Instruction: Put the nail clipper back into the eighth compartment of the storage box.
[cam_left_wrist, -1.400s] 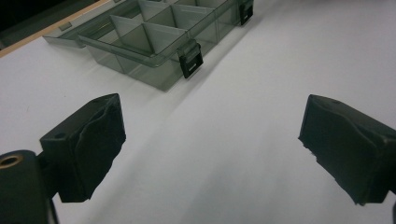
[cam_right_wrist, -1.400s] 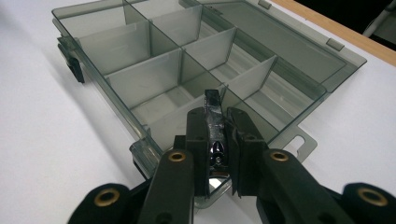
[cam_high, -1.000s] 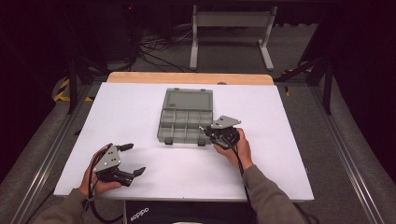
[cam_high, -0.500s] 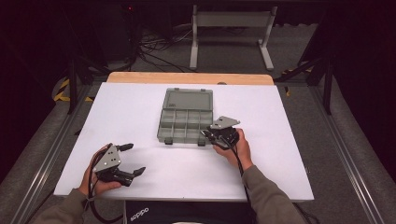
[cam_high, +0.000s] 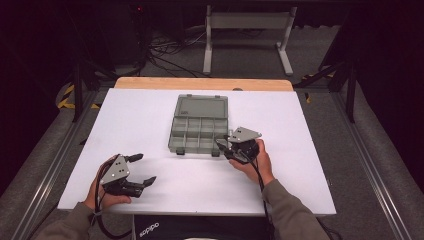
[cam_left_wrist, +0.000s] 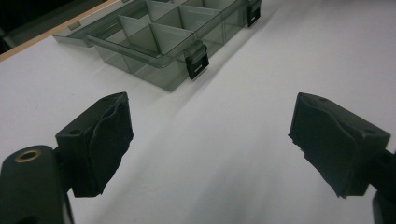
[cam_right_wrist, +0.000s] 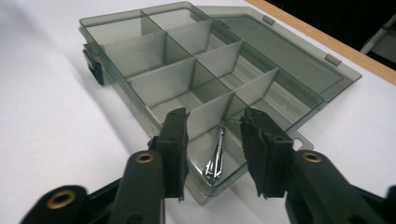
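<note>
A grey see-through organizer box (cam_high: 200, 125) lies open on the white table (cam_high: 310, 165), its lid folded back. My right gripper (cam_high: 223, 148) is at the box's near right corner. Its jaws have just been opening and stand apart over the corner compartment (cam_right_wrist: 214, 140). A small bundle of thin metal pins (cam_right_wrist: 215, 156) lies in that compartment, below and between the pads, which do not press on it. My left gripper (cam_high: 146, 168) rests near the table's front left, pointing toward the box (cam_left_wrist: 154, 42). Its jaws (cam_left_wrist: 210, 140) have just been closing slightly, stay wide, and hold nothing.
The box's other compartments (cam_right_wrist: 140, 51) look empty. Black latches (cam_left_wrist: 196, 63) stick out from its front wall. A wooden strip (cam_high: 200, 83) edges the table's far side, with a metal stand (cam_high: 245, 35) and cables on the floor beyond.
Both hands stay where they were. The right gripper has shifted only very slightly at the box's corner.
</note>
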